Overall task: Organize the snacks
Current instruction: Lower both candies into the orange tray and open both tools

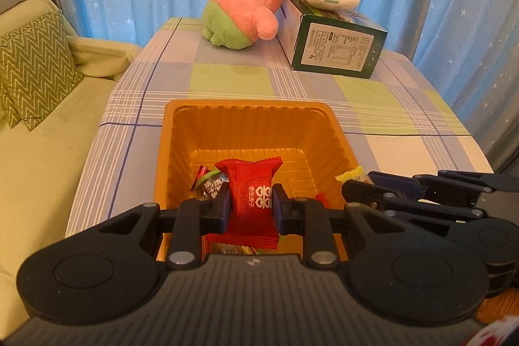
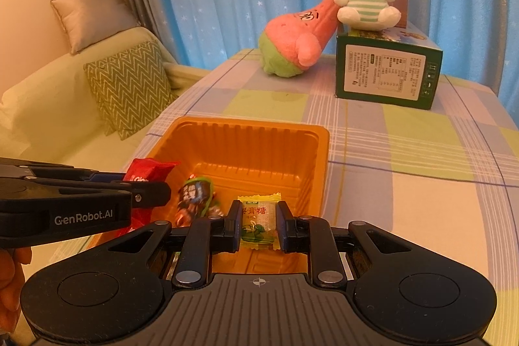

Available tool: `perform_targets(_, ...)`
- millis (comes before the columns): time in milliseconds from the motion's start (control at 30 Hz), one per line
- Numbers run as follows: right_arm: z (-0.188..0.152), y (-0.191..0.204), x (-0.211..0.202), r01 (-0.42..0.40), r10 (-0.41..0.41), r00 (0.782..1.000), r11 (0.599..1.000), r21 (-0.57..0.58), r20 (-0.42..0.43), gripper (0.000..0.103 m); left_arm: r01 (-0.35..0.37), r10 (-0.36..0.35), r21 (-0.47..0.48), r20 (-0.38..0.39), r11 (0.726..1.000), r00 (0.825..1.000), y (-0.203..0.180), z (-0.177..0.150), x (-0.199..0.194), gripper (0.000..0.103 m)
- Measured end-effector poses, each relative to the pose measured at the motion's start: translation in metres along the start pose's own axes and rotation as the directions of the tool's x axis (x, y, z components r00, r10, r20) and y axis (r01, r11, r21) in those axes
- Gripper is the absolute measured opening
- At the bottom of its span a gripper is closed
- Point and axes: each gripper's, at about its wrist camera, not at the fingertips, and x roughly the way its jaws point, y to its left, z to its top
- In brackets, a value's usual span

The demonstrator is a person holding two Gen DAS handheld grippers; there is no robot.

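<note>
Left tongs (image 1: 251, 206) clamped on a red snack packet (image 1: 251, 187), held upright, long axis running up and away between the pads. Right tongs (image 2: 259, 222) pinched narrow on a yellow-green candy packet (image 2: 258, 221), likewise standing lengthwise in the grip. Both poised over the near end of an orange tray (image 2: 285, 135) on the checked desk (image 2: 421, 158), tips angled down into it. Inside already, near the left wall: a green-and-black wrapped sweet (image 2: 194, 193) with a smaller wrapper beside it.

Deciding relation: tray floor straight below and slightly ahead of both pairs, bare floor toward the far side and right wall. Left pair nearer the tray's left wall and the sweets lying there; right pair nearer the bare right half. Probably a matter of lowering and letting go, each packet dropping end-first and tipping flat. Risk judged: red packet landing on the wrapped sweets rather than beside them.

Plush toys and a green box (image 2: 386, 73) well apart at the far end.
</note>
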Motion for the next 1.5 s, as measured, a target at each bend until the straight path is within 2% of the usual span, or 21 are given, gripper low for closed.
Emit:
perform_targets(400,0.017,-0.011,0.039,0.007,-0.007,1.0,1.0,-0.001,-0.014,0.022,0.019,-0.019,0.01,-0.03,1.0,0.999,0.007,0.019,0.043,0.023)
perform_targets(900,0.018,-0.021,0.054,0.019,-0.019,1.0,1.0,0.014,-0.017,0.022,0.055,-0.055,0.0,-0.044,0.998,0.998,0.009,0.027,0.067,0.023)
perform_targets(1000,0.018,-0.023,0.053,0.023,-0.023,1.0,1.0,0.016,-0.017,0.022,0.045,-0.046,-0.009,-0.047,0.999,0.998,0.01,0.027,0.073,0.031)
perform_targets(1500,0.022,-0.02,0.051,-0.006,0.006,1.0,0.999,0.039,0.0,0.022,-0.01,0.01,-0.058,0.006,0.998,1.0,0.034,0.02,0.041,0.033)
